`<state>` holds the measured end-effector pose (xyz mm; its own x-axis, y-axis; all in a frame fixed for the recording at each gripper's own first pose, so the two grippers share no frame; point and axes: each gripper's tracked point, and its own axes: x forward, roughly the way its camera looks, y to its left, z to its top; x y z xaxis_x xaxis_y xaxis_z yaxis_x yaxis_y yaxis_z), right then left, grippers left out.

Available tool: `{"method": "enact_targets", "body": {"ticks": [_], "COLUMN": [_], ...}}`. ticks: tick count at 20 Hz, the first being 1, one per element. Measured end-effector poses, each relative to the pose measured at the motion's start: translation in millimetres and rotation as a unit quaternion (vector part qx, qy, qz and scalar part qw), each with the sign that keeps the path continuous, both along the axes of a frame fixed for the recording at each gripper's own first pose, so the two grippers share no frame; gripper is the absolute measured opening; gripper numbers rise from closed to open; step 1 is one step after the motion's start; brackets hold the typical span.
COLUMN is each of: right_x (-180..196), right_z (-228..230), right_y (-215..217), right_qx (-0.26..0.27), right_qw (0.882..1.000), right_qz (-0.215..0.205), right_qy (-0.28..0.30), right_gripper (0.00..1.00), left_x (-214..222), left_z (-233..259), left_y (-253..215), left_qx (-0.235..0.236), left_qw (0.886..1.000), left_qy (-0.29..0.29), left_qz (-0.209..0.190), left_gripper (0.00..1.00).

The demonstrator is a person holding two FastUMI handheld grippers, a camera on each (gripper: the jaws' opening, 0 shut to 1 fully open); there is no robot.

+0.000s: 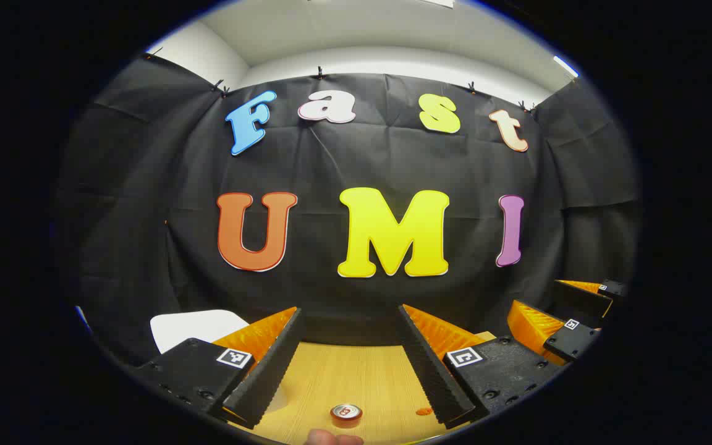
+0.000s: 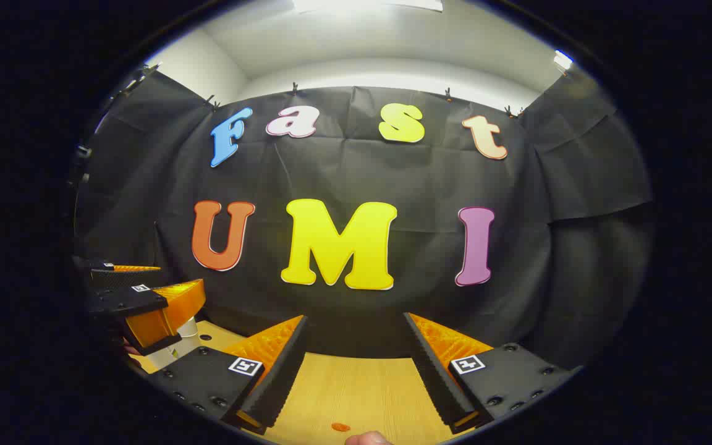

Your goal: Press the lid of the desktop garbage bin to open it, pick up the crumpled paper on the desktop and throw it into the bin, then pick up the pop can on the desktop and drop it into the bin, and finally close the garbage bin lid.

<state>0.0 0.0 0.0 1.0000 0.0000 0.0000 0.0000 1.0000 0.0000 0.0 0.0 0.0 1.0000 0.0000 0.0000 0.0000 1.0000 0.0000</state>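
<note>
In the left gripper view, the left gripper (image 1: 350, 364) hangs with jaws spread wide above the table (image 1: 356, 377); the can (image 1: 346, 413) stands upright near its front edge, the bin (image 1: 192, 327) toward its left edge. In the right gripper view, the right gripper (image 2: 354, 371) gapes apart, holding nothing.

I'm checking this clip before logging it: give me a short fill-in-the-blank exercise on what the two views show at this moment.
1. In the left gripper view, the left tool has its fingers spread ____.
2. The can stands upright on the wooden ____.
3. The white bin sits to the ____ of the left tool's fingers in that view.
4. In the right gripper view, the right tool holds ____ between its fingers.

Missing words: open; table; left; nothing
</note>
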Motion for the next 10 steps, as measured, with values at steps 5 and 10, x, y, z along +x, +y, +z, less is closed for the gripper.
{"method": "enact_targets", "body": {"ticks": [5,10], "right_x": [1,5], "right_z": [-1,4], "right_y": [5,4], "right_qx": [0.025,0.03], "right_qw": [1.0,0.999], "right_qz": [-0.008,-0.023], "right_qy": [0.006,0.007], "right_gripper": [0.94,0.94], "left_x": [-1,0], "left_z": [-3,2], "left_y": [1,9], "left_qx": [0.008,0.002], "left_qw": [1.0,1.0], "left_qy": [0.003,-0.004], "left_qz": [-0.019,-0.001], "left_gripper": [0.98,0.99]}}
